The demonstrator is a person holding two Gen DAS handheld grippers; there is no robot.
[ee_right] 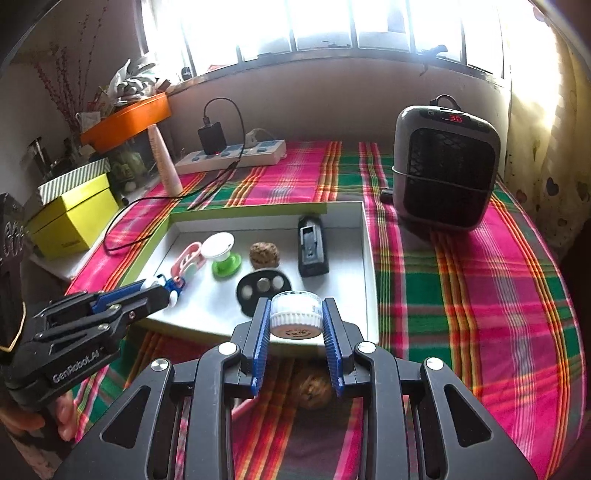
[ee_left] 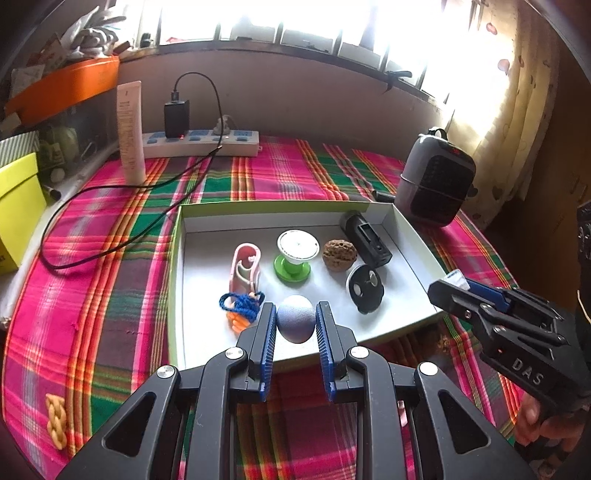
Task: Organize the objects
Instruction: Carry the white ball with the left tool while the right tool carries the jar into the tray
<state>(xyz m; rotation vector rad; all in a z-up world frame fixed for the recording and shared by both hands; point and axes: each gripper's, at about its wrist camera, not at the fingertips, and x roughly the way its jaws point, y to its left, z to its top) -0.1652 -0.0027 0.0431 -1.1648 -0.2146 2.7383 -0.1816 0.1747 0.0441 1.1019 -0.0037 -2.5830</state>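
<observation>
Bright barred window [ee_left: 295, 22], plaid tablecloth [ee_left: 110, 258], curtain [ee_left: 517, 92]

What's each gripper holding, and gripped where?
Left gripper: grey-blue ball, pinched across its sides. Right gripper: small white-capped jar, clamped on opposite sides.

A worktop draped in a pink-and-green plaid cloth [ee_left: 288, 177] carries a shallow white tray [ee_left: 177, 258], a power strip [ee_left: 201, 146], an upright white tube [ee_left: 130, 133], a small grey heater [ee_right: 445, 166] and a braided orange piece [ee_left: 56, 421].
</observation>
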